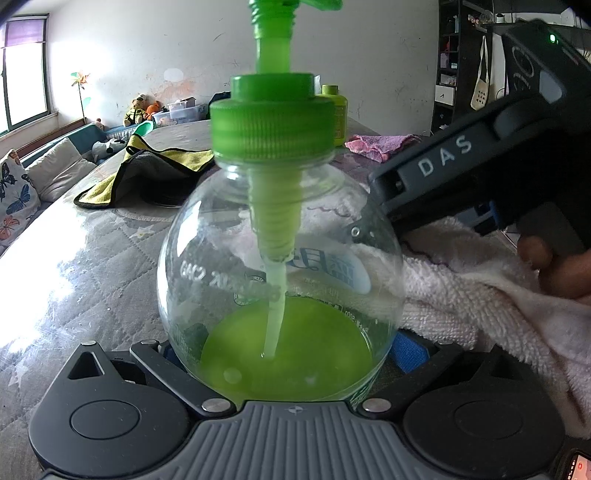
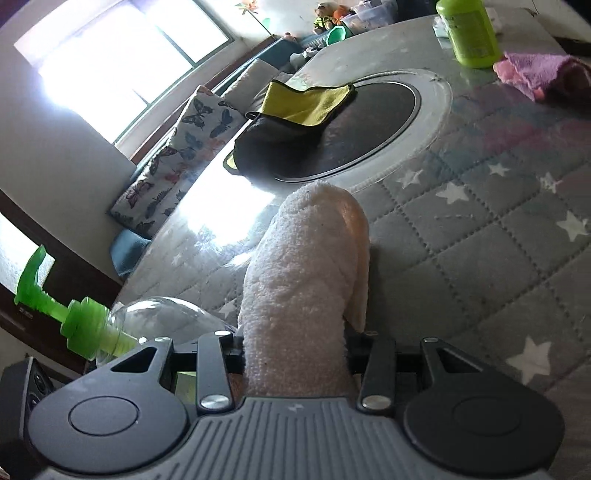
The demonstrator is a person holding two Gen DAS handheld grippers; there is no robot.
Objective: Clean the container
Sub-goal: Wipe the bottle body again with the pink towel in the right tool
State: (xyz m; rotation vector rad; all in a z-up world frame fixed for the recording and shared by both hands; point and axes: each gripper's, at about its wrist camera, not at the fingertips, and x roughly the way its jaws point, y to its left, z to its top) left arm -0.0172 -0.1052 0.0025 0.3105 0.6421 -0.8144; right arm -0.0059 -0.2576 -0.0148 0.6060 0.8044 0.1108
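Two grippers work over your quilted table [image 2: 480, 236]. Your white towel [image 2: 295, 295] is clamped in the right gripper [image 2: 295, 354], its jaws closed on the folded cloth, which lies just beside the bottle on its right. Your left gripper [image 1: 288, 350] has its jaws closed on the clear bottle [image 1: 280, 280], which stands upright with green liquid [image 1: 288, 354] at the bottom and a green pump cap [image 1: 271, 118] on top.

Quilted star-print table [image 2: 480, 236], yellow cloth [image 2: 310, 101], pink cloth [image 2: 535, 72], green bottle [image 2: 469, 33]
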